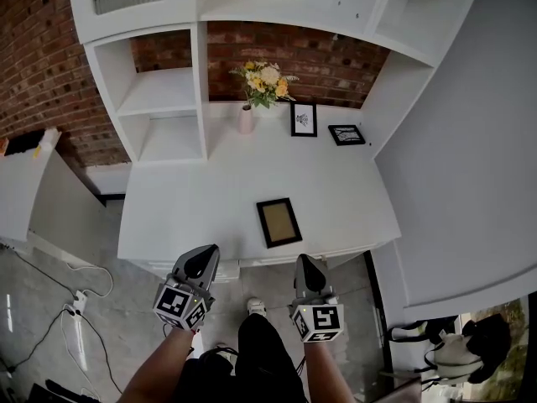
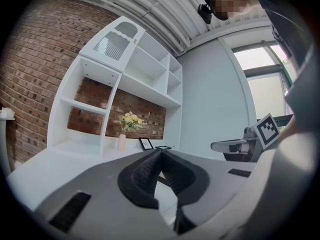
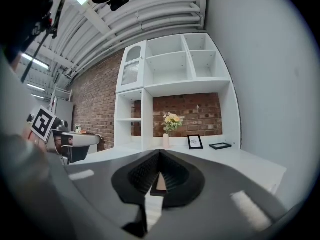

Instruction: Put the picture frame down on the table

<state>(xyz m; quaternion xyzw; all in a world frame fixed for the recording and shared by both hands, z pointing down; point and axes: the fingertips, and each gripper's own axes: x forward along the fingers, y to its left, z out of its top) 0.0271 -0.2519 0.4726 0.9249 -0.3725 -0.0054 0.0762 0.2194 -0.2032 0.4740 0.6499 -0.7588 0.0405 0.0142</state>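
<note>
Flat black-rimmed rectangular picture frame with a tan panel point(image 1: 278, 222) lies flat on the white table point(image 1: 193, 208), near its front edge, touching neither tool. The left gripper point(image 1: 201, 263) and right gripper point(image 1: 306, 269) hang just off that same edge, both clenched on nothing. Assessment: frame light, rigid, probably glazed and so fragile; lying flat it offers little purchase, so pinch one rim across its thickness

Left gripper point(image 2: 161, 153) closed, pointing over the white table point(image 2: 55, 161)
</note>
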